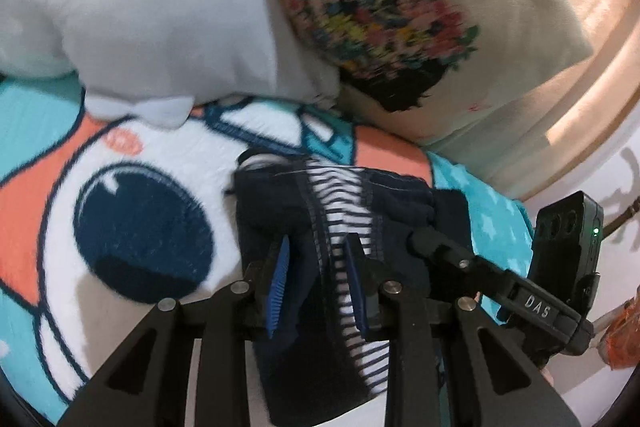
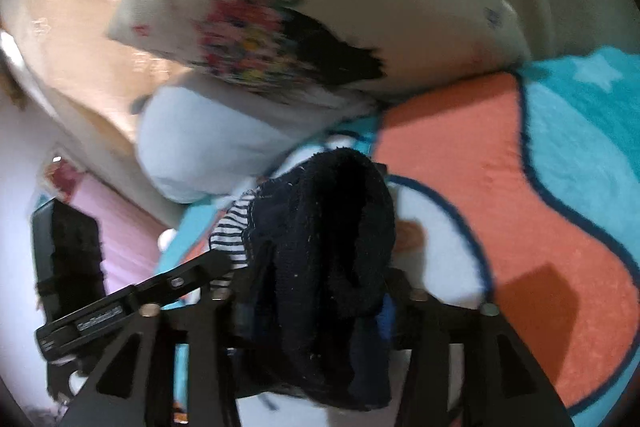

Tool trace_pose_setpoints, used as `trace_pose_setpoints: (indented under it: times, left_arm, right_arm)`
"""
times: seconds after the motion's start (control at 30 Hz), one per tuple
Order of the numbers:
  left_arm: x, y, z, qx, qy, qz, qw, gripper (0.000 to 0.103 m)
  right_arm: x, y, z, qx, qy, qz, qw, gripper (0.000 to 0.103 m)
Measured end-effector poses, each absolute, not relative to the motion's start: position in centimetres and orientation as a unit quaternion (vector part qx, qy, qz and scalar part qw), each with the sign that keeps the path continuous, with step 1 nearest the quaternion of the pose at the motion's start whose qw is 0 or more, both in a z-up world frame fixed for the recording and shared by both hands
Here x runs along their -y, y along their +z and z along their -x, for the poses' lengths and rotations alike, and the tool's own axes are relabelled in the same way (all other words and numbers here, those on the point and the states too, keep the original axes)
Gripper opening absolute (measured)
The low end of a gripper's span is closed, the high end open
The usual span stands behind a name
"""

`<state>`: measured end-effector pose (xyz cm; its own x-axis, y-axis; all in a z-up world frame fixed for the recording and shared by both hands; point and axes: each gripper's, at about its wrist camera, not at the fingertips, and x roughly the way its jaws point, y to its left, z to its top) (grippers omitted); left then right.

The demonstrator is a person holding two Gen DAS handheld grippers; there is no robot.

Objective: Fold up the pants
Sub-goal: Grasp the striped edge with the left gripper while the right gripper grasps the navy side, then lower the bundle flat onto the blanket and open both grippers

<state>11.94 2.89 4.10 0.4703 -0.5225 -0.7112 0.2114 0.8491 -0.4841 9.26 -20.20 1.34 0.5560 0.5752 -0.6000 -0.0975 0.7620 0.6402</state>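
Observation:
The pants (image 1: 344,223) are dark navy with a blue-and-white striped lining, bunched over a cartoon-print blanket (image 1: 140,155). My left gripper (image 1: 318,285) is shut on the pants, its blue pads (image 1: 280,279) pinching the fabric at the striped edge. My right gripper (image 2: 316,311) is shut on a thick fold of the navy fabric (image 2: 324,247), which drapes over and hides its fingertips. In the left wrist view the right gripper's finger (image 1: 436,243) reaches into the cloth from the right. In the right wrist view the left gripper's arm (image 2: 160,291) comes in from the left.
A white pillow (image 1: 160,7) and a cream pillow with a floral print (image 1: 384,23) lie at the head of the bed. A wooden headboard (image 1: 580,27) stands behind them. The teal, orange and white blanket (image 2: 500,187) covers the bed.

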Motion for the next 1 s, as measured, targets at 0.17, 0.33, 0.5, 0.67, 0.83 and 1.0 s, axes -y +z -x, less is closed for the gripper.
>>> trace_pose_setpoints:
  times: [0.17, 0.33, 0.5, 0.67, 0.83, 1.0]
  left_arm:
    - [-4.8, 5.6, -10.3, -0.456, -0.216, 0.182, 0.844, 0.027]
    - [-4.3, 6.5, -8.0, -0.442, -0.217, 0.174, 0.853, 0.030]
    - [-2.0, 5.0, -6.7, -0.453, -0.224, 0.151, 0.850, 0.033]
    - [-1.0, 3.1, -6.8, -0.465, -0.207, 0.134, 0.850, 0.036]
    - [-1.9, 2.1, -6.9, -0.479, -0.199, 0.154, 0.841, 0.037]
    - [-3.5, 3.3, -5.5, -0.460, -0.189, 0.169, 0.851, 0.045]
  right_arm:
    - [22.8, 2.4, -7.5, -0.409, 0.193, -0.312, 0.836, 0.061]
    - [23.6, 6.8, -5.9, -0.353, 0.223, -0.314, 0.853, 0.062]
    - [20.9, 6.4, -7.5, -0.356, 0.270, -0.325, 0.834, 0.062]
    - [20.7, 1.6, -9.2, -0.410, 0.201, -0.315, 0.832, 0.060]
    - [22.8, 2.0, -7.3, -0.386, 0.184, -0.330, 0.842, 0.067]
    - [24.3, 4.1, -3.3, -0.347, 0.147, -0.296, 0.878, 0.072]
